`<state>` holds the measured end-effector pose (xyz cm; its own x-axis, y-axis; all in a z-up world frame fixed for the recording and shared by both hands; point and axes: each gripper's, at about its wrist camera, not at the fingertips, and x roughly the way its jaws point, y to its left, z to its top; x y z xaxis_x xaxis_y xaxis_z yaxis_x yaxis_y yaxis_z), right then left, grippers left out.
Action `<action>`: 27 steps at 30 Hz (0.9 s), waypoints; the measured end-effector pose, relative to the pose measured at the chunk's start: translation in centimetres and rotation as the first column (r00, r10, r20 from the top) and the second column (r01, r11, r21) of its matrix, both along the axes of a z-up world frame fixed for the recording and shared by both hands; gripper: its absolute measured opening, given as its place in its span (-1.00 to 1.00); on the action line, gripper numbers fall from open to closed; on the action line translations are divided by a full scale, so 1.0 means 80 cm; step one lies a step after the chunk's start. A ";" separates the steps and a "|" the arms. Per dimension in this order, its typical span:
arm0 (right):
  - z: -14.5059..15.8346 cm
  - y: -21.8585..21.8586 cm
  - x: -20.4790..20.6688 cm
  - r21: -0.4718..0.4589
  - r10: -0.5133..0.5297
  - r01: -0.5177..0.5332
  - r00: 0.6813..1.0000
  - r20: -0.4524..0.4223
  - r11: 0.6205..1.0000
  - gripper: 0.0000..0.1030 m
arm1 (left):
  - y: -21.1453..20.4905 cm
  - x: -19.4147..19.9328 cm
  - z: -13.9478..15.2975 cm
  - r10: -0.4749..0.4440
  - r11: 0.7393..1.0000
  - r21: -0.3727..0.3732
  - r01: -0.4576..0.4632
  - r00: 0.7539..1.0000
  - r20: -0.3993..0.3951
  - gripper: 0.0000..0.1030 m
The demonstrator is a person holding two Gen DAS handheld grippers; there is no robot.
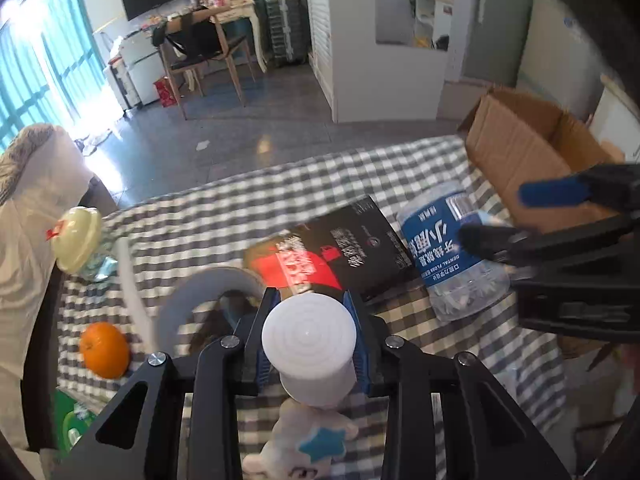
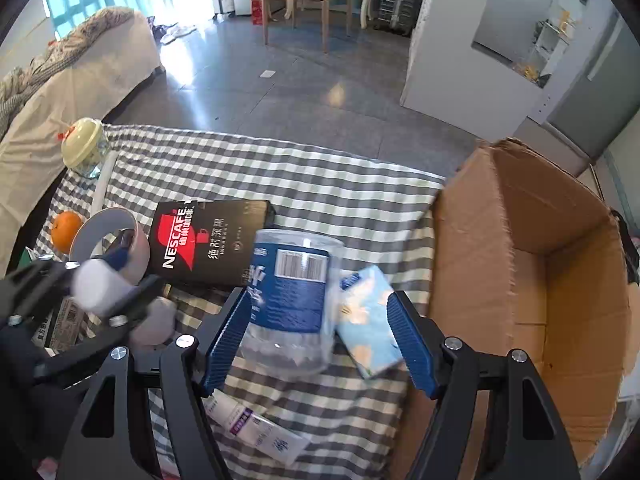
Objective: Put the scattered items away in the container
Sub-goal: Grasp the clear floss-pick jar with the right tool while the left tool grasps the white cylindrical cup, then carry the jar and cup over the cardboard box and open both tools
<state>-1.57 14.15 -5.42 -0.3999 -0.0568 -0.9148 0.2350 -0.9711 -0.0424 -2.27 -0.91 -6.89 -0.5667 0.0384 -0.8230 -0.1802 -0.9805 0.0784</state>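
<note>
My left gripper [image 1: 311, 296] is shut on the round white cap of a white toy figure [image 1: 312, 360] with a blue star on its body. In the right wrist view the same gripper [image 2: 108, 280] holds it at the left. My right gripper [image 2: 319, 296] is open and points down. A clear jar with a blue label [image 2: 292, 292] and a light blue tissue pack [image 2: 370, 320] lie side by side between its fingers. The open cardboard box [image 2: 540, 280] stands just to the right. In the left wrist view, the right gripper [image 1: 490, 216] hovers over the jar [image 1: 448, 264].
On the grey chequered cloth [image 2: 320, 184] lie a black Nescafe box [image 2: 208, 240], a tape roll [image 2: 108, 236], an orange [image 2: 66, 230], a glass jar with a cream lid [image 2: 84, 146] and a white tube [image 2: 256, 428]. Beyond the cloth's far edge is bare floor.
</note>
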 end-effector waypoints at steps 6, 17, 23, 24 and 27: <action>-0.033 -0.040 -0.012 0.054 0.058 -0.060 0.998 0.037 0.997 0.37 | -0.039 0.014 0.042 0.047 0.999 0.020 -0.045 0.996 -0.076 -0.38; -0.066 -0.036 -0.016 0.097 0.021 -0.026 0.998 0.056 0.995 0.21 | -0.045 0.021 0.033 0.019 0.997 0.080 -0.017 0.999 -0.035 -0.38; -0.034 -0.024 0.002 0.016 0.001 -0.001 1.000 0.002 1.000 0.20 | -0.048 0.023 0.040 0.020 0.995 0.094 -0.016 0.999 -0.042 -0.38; -0.025 -0.025 0.006 0.013 0.004 -0.004 1.000 -0.013 1.000 0.20 | -0.049 0.024 0.044 0.018 0.995 0.100 -0.013 0.999 -0.047 -0.38; 0.003 -0.022 0.016 -0.015 -0.001 0.000 0.999 -0.051 1.000 0.20 | -0.049 0.029 0.058 0.007 0.994 0.111 0.001 0.997 -0.072 -0.38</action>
